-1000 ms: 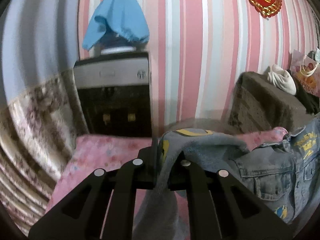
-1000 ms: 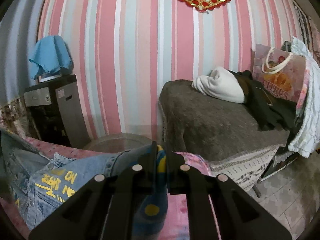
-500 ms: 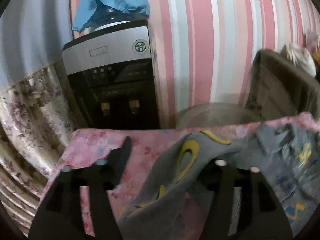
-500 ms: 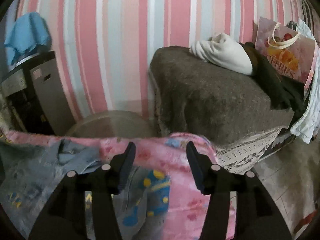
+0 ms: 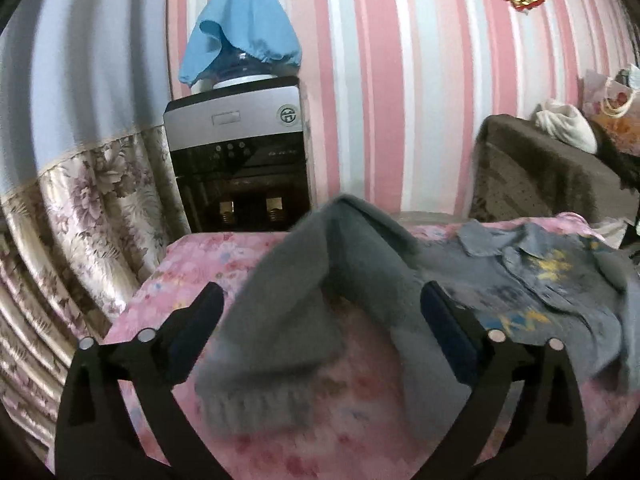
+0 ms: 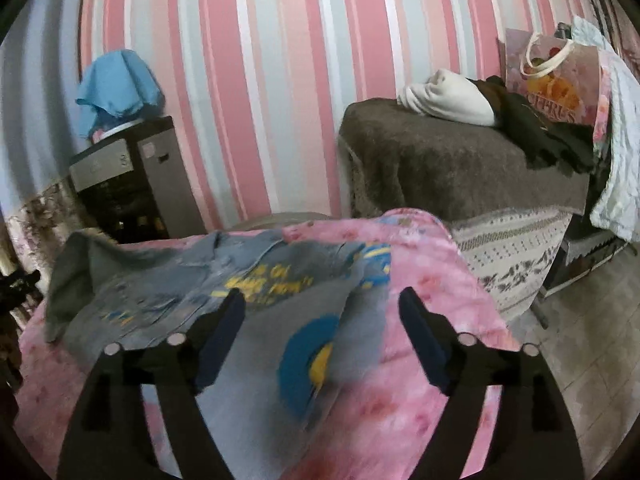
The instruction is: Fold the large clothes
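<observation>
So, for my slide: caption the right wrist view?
Open right tongs hover over denim jacket lying on pink floral cover.

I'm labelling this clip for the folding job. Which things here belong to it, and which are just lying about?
Belongs to the job:
- denim jacket
- its grey sleeve
- pink bedspread under it
- left tongs, open
- right tongs, open

Just lying about:
- water dispenser
- blue cloth
- white bundle
- gift bag
</observation>
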A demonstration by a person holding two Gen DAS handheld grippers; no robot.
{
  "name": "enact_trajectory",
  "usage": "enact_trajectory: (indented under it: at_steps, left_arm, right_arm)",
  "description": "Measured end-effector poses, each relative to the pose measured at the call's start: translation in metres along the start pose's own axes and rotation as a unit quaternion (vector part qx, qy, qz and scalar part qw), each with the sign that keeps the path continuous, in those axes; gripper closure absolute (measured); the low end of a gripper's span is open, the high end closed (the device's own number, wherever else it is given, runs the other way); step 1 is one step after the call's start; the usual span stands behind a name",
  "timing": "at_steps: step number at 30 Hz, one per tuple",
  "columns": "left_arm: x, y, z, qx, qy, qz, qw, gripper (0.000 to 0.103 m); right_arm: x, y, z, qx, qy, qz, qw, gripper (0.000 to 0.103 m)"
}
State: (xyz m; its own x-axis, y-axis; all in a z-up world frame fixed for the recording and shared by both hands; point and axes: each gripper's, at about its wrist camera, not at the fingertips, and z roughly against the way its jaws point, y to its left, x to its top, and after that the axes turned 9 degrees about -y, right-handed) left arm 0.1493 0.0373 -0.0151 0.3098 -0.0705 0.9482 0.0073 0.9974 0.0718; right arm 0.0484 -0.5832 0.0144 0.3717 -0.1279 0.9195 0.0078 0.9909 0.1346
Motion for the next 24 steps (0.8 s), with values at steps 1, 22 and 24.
enact_trajectory:
  at_steps: [1, 22, 24]
  left_arm:
    - [-0.006, -0.005, 0.011, -0.007, 0.002, 0.002, 1.0000, 0.003]
    - [-0.099, -0.062, 0.066, -0.043, 0.077, 0.009, 0.9960, 0.003]
    - [-0.096, -0.063, 0.057, -0.036, 0.076, -0.003, 0.9964, 0.003]
  right_arm:
    - [-0.006, 0.004, 0.009, 0.008, 0.000, -0.004, 1.000, 0.018]
    - [-0.119, 0.073, 0.021, 0.108, 0.099, -0.032, 0.989, 0.012]
    - [-0.120, 0.083, 0.019, 0.134, 0.094, -0.028, 0.986, 0.012]
